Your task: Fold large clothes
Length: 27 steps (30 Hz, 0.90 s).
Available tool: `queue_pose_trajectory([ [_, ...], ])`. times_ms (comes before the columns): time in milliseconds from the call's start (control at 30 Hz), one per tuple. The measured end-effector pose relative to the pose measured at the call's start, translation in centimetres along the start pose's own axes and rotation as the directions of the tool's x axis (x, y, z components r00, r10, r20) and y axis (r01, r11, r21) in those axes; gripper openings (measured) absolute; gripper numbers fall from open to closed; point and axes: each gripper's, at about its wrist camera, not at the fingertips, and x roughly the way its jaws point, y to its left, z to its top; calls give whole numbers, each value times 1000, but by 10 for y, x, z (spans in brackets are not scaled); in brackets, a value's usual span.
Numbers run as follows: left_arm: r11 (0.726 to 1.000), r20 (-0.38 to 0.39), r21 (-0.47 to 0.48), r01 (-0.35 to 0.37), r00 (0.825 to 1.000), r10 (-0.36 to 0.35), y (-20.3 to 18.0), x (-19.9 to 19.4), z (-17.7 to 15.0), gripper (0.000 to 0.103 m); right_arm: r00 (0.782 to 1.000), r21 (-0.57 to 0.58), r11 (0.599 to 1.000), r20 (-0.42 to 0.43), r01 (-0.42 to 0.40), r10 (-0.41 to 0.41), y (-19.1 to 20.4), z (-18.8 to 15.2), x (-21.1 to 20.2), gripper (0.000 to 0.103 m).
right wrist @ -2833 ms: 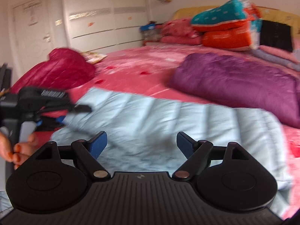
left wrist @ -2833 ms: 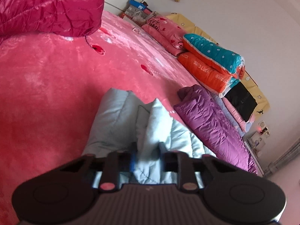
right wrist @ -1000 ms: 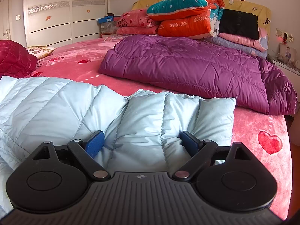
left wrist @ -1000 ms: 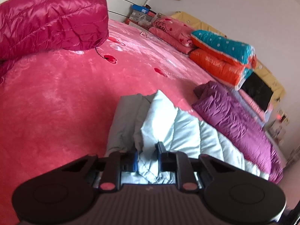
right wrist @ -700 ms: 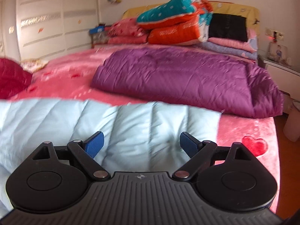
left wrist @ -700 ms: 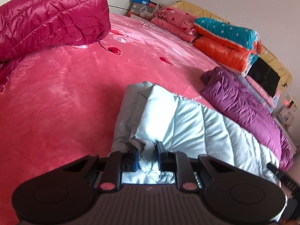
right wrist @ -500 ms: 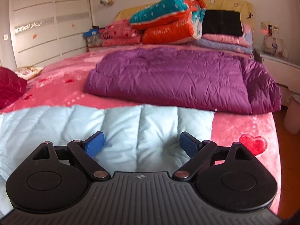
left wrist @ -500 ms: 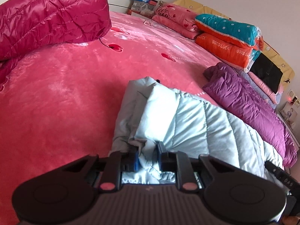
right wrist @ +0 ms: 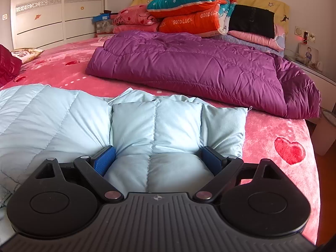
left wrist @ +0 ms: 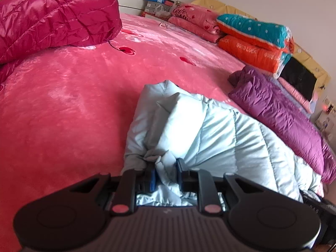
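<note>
Your left claw point(left wrist: 166, 173) is clamped on the pale-blue quilted down jacket point(left wrist: 210, 130), whose length runs toward your right claw point(right wrist: 157, 159), jaws apart astride its folded end.

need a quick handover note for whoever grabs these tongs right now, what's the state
Left tongs: shut on a bunched fold of the light blue puffer jacket.
Right tongs: open, jaws astride the jacket's padded end, pads not pinching it.
Jacket lies on the pink bedspread, partly folded along its length. Purple jacket lies folded behind it; crimson jacket is heaped at the far side.
Left: probably grip with the right, finish the fold, flatten, then do the crimson one.
</note>
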Motion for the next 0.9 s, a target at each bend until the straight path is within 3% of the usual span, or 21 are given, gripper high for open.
queue_pose_trajectory([
  [100,999,50,-13,34,998,-33,2,-14,-1,24,1000,18,1000,0,-8,8,-3,2,-3,103],
  [167,998,110,3,60,992,-60,2,-30,-1,41,1000,29,1000,-18,6,-5,-6,6,-12,103],
  [267,994,208,35,100,972,-106,1,-60,-4,55,999,49,998,28,30,-32,-12,10,-45,103],
  [367,990,257,59,126,957,-136,0,-86,-10,65,995,98,994,83,38,-46,-31,10,-84,103],
  [567,981,260,88,171,947,-188,1,-134,-29,92,997,226,974,79,-28,11,-82,-14,-143,103],
  [767,985,282,103,141,945,-165,7,-184,-55,102,998,336,940,37,-54,44,-126,-51,-179,103],
  [900,986,241,128,108,961,-136,9,-201,-71,102,995,394,916,-28,-77,96,-131,-75,-188,103],
])
